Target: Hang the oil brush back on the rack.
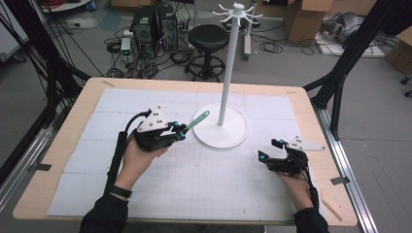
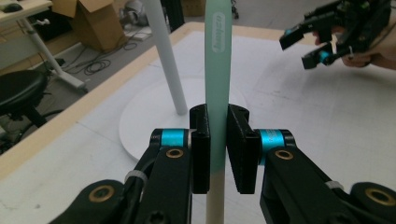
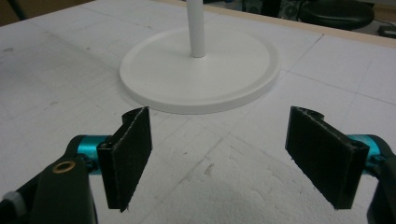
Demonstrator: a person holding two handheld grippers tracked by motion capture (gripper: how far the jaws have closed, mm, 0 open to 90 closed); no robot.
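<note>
A mint-green flat utensil handle is clamped in my left gripper, which is shut on it left of the stand. The handle points up and right over the round base of a white stand. The stand's pole rises to a hook crown at the top. My right gripper hovers open above the mat at the right, with nothing between its pads; the base lies ahead of it. The right gripper also appears in the left gripper view.
A white gridded mat covers the wooden table. Beyond the far edge stand a black stool, computer towers, cables and cardboard boxes. Black frame legs flank the table.
</note>
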